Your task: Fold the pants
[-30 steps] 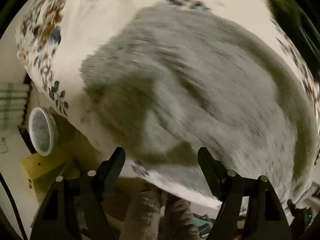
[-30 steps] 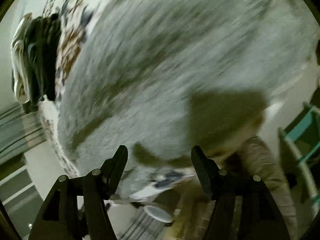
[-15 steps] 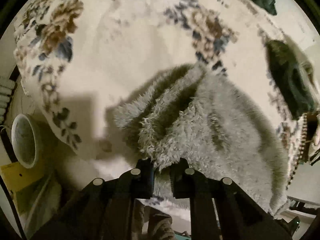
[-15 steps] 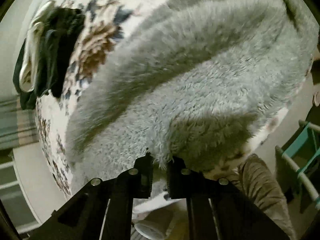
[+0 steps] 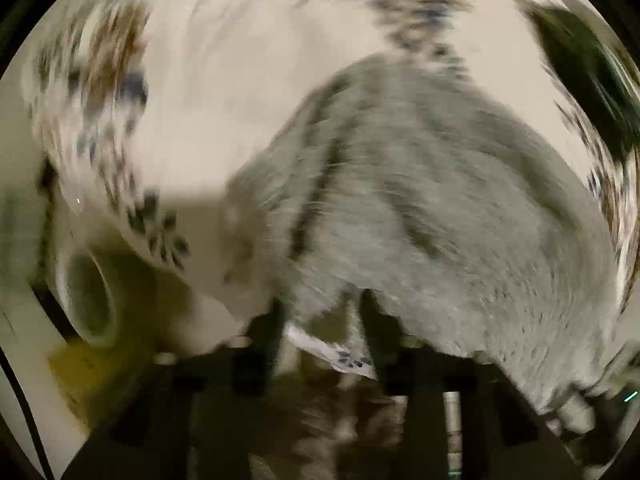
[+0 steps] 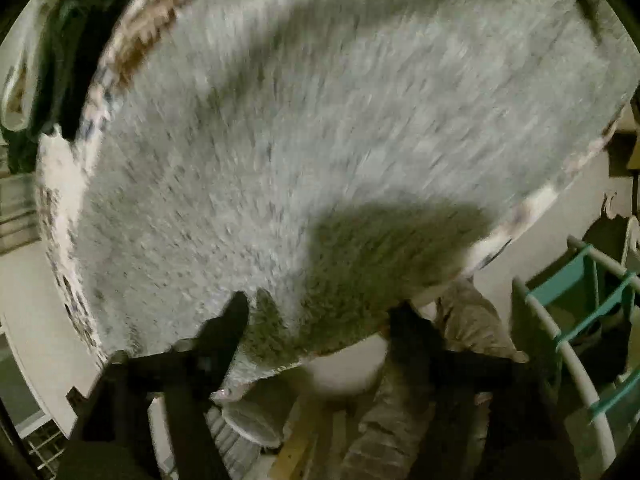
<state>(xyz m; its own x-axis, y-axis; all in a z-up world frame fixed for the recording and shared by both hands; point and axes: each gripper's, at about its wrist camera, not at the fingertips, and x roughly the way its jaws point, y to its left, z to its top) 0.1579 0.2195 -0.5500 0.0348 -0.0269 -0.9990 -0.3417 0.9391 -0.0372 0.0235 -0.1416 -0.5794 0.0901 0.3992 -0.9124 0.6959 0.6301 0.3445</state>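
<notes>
Fluffy grey pants [image 5: 440, 220] lie spread on a floral bedspread [image 5: 200, 100]; the left wrist view is blurred. My left gripper [image 5: 320, 316] hovers at the pants' near edge, jaws opening, pads off the cloth. In the right wrist view the pants [image 6: 320, 120] fill most of the frame on the same bedspread [image 6: 132, 52]. My right gripper [image 6: 320, 320] stands over their near hem, jaws opening wide. The hem lies below the gap and the pads do not press on it.
A dark garment [image 5: 580, 80] lies at the bed's far side, also in the right wrist view [image 6: 60, 60]. A white bowl [image 5: 88, 300] sits below the bed edge. A teal and white rack [image 6: 580, 300] stands right. A person's legs [image 6: 400, 420] are below.
Half a second ago both grippers were shut on the pants' near edge. Both have let go and opened, and have pulled back a little from the cloth.
</notes>
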